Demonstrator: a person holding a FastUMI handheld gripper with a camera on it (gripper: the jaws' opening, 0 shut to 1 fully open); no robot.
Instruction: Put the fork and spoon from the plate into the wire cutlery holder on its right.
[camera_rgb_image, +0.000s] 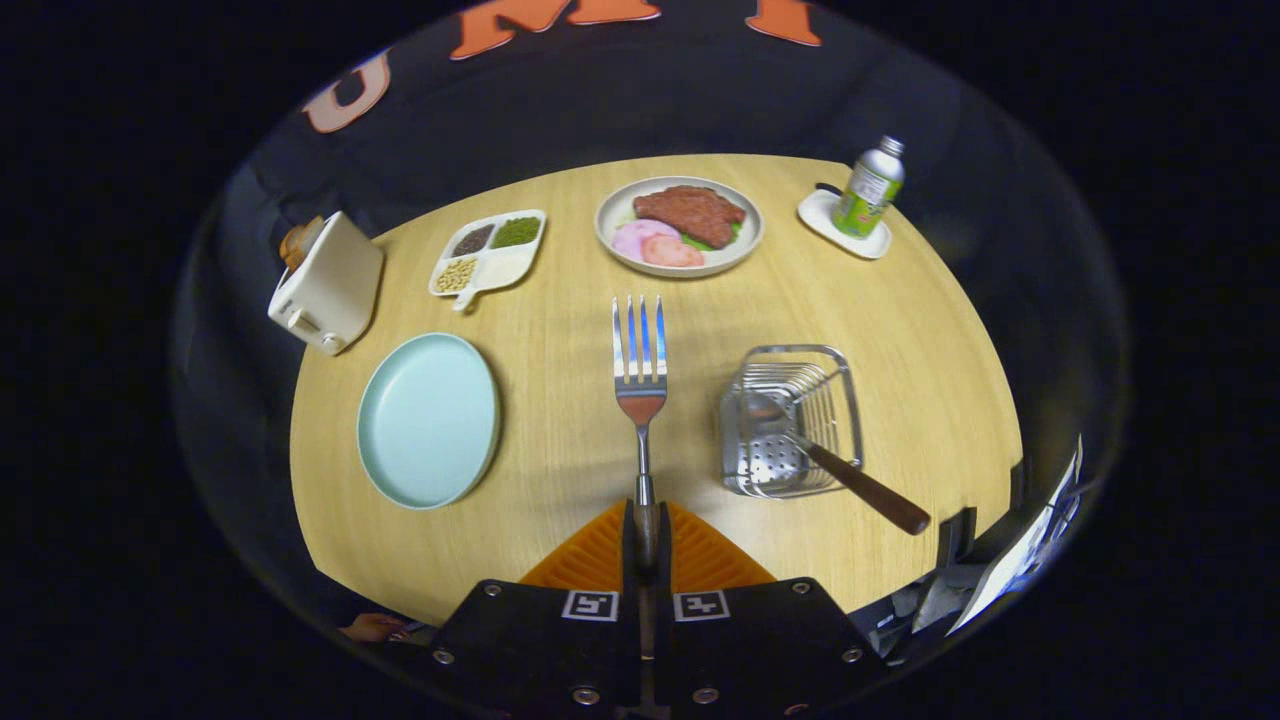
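My gripper (646, 530) is shut on the handle of a metal fork (640, 360), which sticks straight out ahead of the fingers with its tines pointing away, raised above the wooden table (900, 330). To the left of the fork lies a pale blue plate (428, 420), bare. To the right stands the wire cutlery holder (792, 420). A spoon with a brown handle (860, 485) rests inside it, bowl down, handle leaning out over the near right rim.
Beyond the fork sits a plate of meat and ham (680, 225). A divided snack dish (490, 252) and a white toaster (328, 285) stand at the far left. A bottle on a white coaster (868, 190) stands at the far right.
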